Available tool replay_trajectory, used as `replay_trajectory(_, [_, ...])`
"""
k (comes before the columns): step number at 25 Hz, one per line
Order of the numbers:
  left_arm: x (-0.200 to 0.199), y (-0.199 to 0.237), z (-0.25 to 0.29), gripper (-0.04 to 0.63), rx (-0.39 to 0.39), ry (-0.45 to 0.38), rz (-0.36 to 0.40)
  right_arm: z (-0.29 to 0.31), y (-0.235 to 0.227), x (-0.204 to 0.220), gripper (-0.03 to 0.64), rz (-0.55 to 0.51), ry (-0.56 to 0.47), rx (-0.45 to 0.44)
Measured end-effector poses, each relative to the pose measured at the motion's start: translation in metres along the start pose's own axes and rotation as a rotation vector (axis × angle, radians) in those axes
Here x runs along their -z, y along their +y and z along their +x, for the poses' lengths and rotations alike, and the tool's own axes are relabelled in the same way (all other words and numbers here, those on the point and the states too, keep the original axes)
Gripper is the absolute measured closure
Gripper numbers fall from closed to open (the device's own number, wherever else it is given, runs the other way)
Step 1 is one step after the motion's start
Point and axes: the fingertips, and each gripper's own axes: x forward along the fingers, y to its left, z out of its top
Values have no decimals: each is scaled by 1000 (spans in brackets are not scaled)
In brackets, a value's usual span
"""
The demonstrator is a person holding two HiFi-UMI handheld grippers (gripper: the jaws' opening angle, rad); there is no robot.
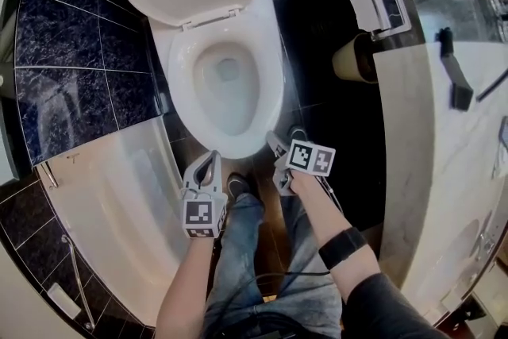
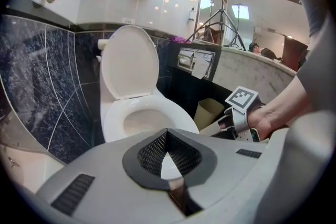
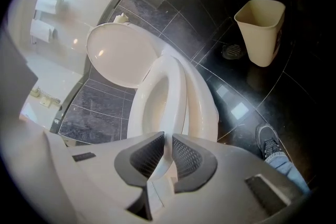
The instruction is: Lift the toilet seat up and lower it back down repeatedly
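Right gripper (image 3: 167,157) clamps the toilet seat (image 3: 176,86) at its front edge, just above the bowl (image 3: 206,113). Left gripper (image 2: 167,132), jaws together and empty, hangs clear before the bowl.

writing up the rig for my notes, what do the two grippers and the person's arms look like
Both the left gripper and right gripper are light grey shells with two tapered jaws lined with dark mesh-textured pads. Each carries a white cube of black square markers. The right forearm wears a black band and a dark sleeve; the left shows no sleeve.
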Motion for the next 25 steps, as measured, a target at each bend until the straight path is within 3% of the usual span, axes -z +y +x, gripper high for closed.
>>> replay_trajectory(7, [62,-12,-17,600,-39,127,-103,-26,35,-17,565,-24,3,-28])
replay_trajectory(12, [93,-18,0,600,-48,207,-174,-41,56,-27,569,-42,14,-39])
replay_trajectory(20, [61,-15,15,600,-78,155,-240,-51,79,-38,572,-67,27,-59])
replay_trajectory(25, [38,-13,8,601,-79,124,-237,-60,93,-47,572,-84,35,-80])
